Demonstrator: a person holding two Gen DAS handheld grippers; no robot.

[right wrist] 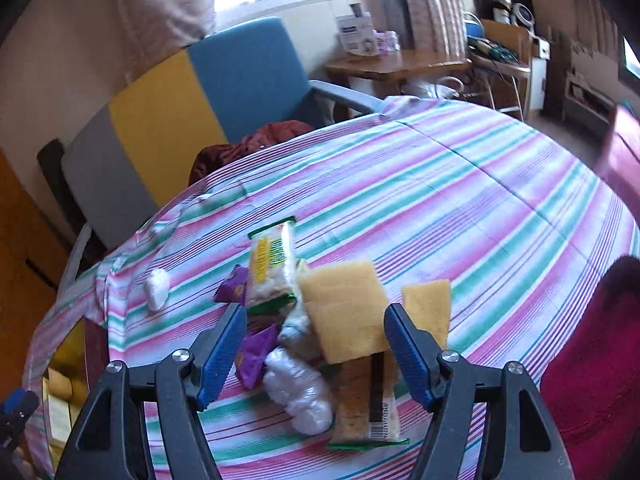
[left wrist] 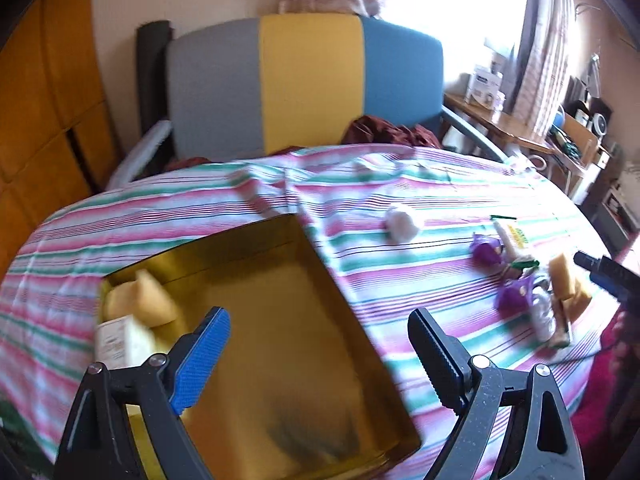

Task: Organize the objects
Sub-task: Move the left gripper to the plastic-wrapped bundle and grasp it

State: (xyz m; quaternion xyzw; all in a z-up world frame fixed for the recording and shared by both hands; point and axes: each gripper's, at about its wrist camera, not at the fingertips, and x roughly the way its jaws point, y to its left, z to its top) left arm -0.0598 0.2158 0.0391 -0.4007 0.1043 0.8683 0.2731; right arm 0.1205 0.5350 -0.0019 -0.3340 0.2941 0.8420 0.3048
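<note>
Left gripper [left wrist: 316, 360]: released, nothing between the jaws, held over the gold box [left wrist: 280, 320] at lower centre.
Right gripper [right wrist: 314, 354]: released, nothing gripped, held above the yellow sponge [right wrist: 344, 312].
Gold box: 1 sponge and 1 carton seen inside, lower left.
Striped tabletop [right wrist: 480, 208]: snack packets [right wrist: 272, 268] piled at lower centre.

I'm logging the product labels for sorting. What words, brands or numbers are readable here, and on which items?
None reads with certainty.
Yellow-and-green snack packet: yellow vertical lettering, too blurred to read.
Barcode on the long clear-wrapped bar: digits too small to read.
White carton in the gold tin box: print blurred.
White box on the wooden side table: blue label, illegible.
Purple wrappers: logo unreadable.
</note>
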